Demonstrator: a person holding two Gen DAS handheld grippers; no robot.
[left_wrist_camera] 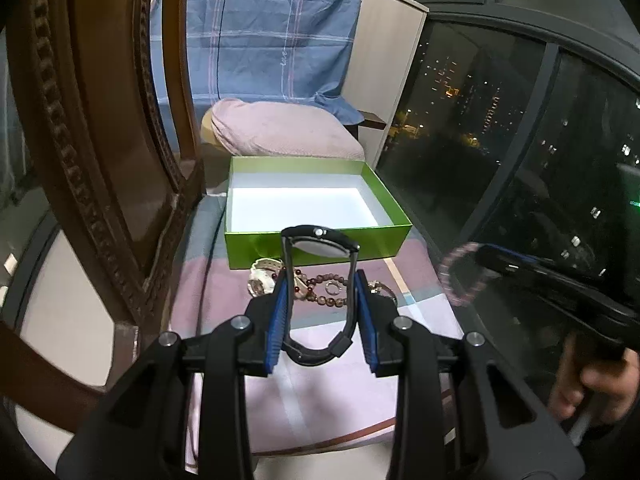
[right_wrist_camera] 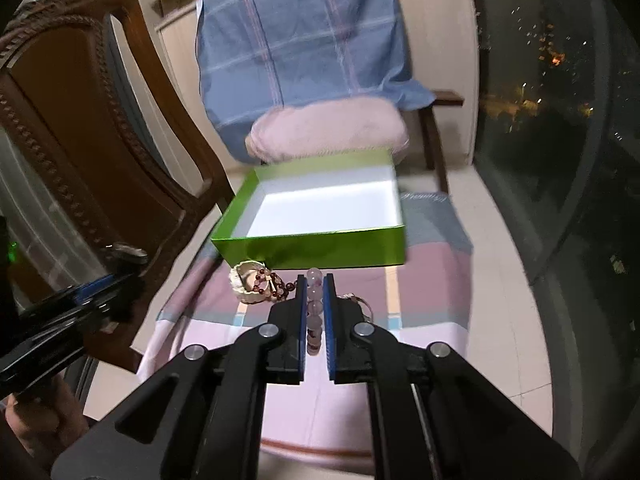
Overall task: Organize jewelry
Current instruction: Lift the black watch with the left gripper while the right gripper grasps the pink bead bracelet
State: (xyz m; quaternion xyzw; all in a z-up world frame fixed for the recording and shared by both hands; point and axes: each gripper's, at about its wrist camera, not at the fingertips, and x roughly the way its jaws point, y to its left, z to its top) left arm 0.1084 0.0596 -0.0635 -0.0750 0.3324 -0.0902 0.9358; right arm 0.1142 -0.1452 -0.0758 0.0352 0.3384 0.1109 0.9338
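My left gripper (left_wrist_camera: 320, 280) is shut on a black watch (left_wrist_camera: 318, 246), held upright above the cloth with its face near the green box (left_wrist_camera: 316, 246). My right gripper (right_wrist_camera: 313, 280) is shut on a pale pink bead bracelet (right_wrist_camera: 314, 304); the bracelet also shows blurred in the left wrist view (left_wrist_camera: 460, 276). The open green box (right_wrist_camera: 312, 250) has a white, empty inside. A white watch (left_wrist_camera: 262, 276), a brown bead bracelet (left_wrist_camera: 332, 292), a dark red bead string (right_wrist_camera: 272, 284) and a small ring (left_wrist_camera: 332, 289) lie on the cloth in front of it.
The jewelry lies on a pink and grey checked cloth (left_wrist_camera: 320, 380) on the floor. A carved wooden chair (left_wrist_camera: 92, 160) stands at the left. A pink cushion (left_wrist_camera: 280, 128) and blue checked fabric (left_wrist_camera: 264, 32) sit behind the box. A dark window (left_wrist_camera: 500, 140) runs along the right.
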